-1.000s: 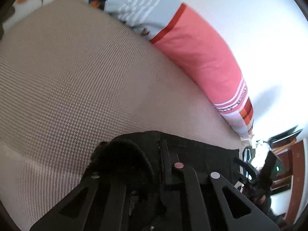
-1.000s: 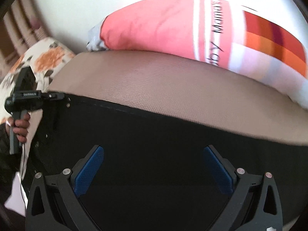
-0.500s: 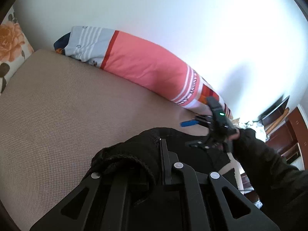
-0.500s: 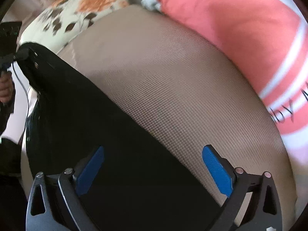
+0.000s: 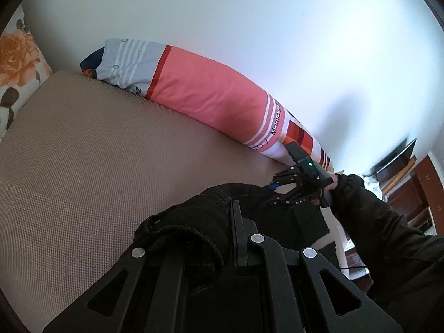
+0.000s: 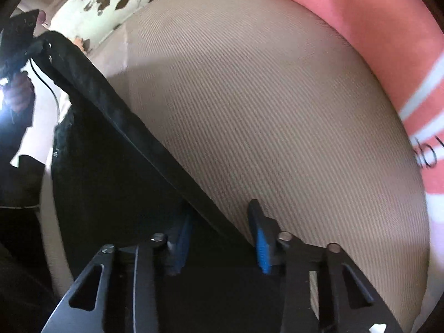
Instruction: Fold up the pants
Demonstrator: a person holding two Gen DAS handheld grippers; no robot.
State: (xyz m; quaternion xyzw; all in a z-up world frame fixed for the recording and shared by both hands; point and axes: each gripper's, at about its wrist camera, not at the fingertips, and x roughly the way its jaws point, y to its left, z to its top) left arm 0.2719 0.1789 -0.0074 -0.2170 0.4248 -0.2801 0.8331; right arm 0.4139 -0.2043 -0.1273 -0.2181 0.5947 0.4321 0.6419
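While the pants (image 5: 194,216) are hanging dark and limp over the near edge of the bed (image 5: 83,152), the left gripper (image 5: 233,238) is holding one bunched corner, its jaws pressed together on the fabric. In the right wrist view the upper hem is running taut from that corner, at far left, down toward the right gripper (image 6: 219,230). The right jaws have just been closing around the hem; cloth is lying between the blue pads (image 6: 262,245), though a gap is showing, so a firm clamp cannot be confirmed. The fabric is looking light, soft and floppy: it is likely sagging wherever unsupported, and it is not fragile. Corners and the thick hem are probably offering the surest hold. A pink pillow (image 5: 211,97) is lying along the wall, well apart.
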